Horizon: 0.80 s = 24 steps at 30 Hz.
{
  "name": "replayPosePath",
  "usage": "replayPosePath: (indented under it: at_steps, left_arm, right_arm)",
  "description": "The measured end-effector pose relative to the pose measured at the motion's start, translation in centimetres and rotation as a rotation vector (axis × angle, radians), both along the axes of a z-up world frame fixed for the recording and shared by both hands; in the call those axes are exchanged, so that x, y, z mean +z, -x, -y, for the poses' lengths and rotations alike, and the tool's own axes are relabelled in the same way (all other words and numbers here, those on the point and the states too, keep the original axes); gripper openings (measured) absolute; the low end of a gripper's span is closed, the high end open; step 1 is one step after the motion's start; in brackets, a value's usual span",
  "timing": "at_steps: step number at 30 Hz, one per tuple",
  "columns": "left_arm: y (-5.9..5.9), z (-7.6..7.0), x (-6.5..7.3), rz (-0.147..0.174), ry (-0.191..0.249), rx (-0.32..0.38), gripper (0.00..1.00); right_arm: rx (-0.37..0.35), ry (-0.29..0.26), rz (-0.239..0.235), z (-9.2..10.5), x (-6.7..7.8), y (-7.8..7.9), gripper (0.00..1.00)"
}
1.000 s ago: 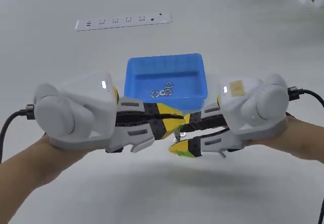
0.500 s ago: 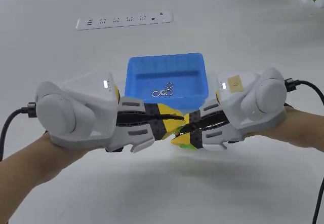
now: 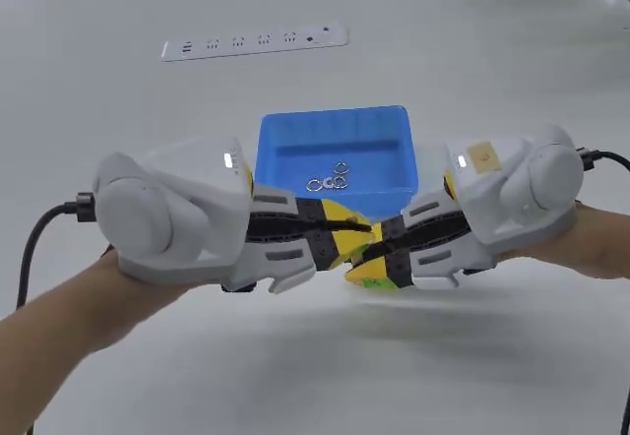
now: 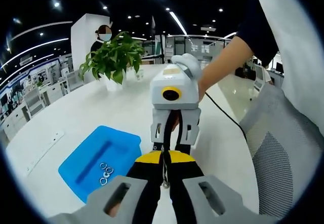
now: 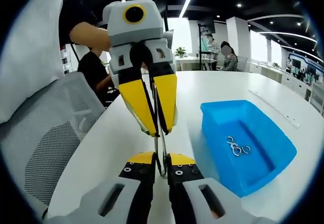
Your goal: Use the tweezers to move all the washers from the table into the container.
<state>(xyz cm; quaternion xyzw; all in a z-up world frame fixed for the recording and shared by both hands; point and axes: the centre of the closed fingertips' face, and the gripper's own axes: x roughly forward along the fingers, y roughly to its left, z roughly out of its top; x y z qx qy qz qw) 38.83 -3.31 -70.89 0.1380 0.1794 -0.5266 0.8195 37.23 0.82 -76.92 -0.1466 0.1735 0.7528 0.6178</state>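
Left gripper (image 3: 356,230): pale grey shell, black jaws ending in yellow tips.
Right gripper (image 3: 366,270): pale grey shell, black jaws, yellow tips, with a small green patch on the lower one.
Tweezers (image 5: 161,155): bare silvery metal.
Container (image 3: 285,155): bright plain blue.
Washers (image 3: 328,181): shiny silver.
Table (image 3: 443,51): plain white, no pattern.
Power strip (image 3: 254,40): white, with a row of dark sockets.
Cable (image 3: 39,243): black.
Plant (image 4: 114,57): green leaves.
Pot (image 4: 112,83): white.
Chair (image 4: 283,163): grey mesh with a fine dotted weave.
Sleeve (image 4: 255,21): dark.
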Motion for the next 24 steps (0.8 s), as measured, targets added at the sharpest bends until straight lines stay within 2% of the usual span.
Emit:
replayPosePath:
  at_steps: [1,2,4,7,10,14,18,21,24]
  left_arm:
    - [0.0,-0.1,0.0,-0.040,0.021,0.034,0.06]
    - [0.1,0.0,0.2,-0.063,0.042,0.045,0.06]
    - [-0.1,-0.3,0.6,-0.057,0.057,0.057,0.07]
    - [-0.1,-0.5,1.6,-0.074,0.112,0.087,0.08]
    - [-0.3,-1.0,2.7,-0.074,0.158,0.113,0.12]
    - [-0.4,-2.4,3.4,-0.061,0.169,0.154,0.17]
    - [0.2,-3.3,4.1,-0.046,0.180,0.181,0.20]
    - [0.7,-4.1,5.1,-0.031,0.213,0.224,0.24]
    - [1.3,-5.0,5.4,-0.024,0.217,0.260,0.27]
  right_arm:
    - [0.001,0.001,0.000,-0.1,0.0,0.1,0.09]
    - [0.006,-0.004,-0.006,-0.2,0.2,0.4,0.09]
    - [0.004,-0.012,-0.003,-0.5,0.4,0.5,0.09]
    - [0.003,-0.009,-0.004,-0.8,0.4,0.5,0.09]
    - [0.002,-0.013,-0.005,-1.0,0.6,0.6,0.09]
    - [0.000,-0.012,-0.001,-1.1,1.1,0.6,0.09]
    - [-0.001,-0.024,0.012,-1.1,2.1,0.8,0.09]
    - [-0.013,-0.033,0.029,-1.2,3.0,0.5,0.09]
    - [-0.022,-0.049,0.039,-1.2,4.1,0.4,0.09]
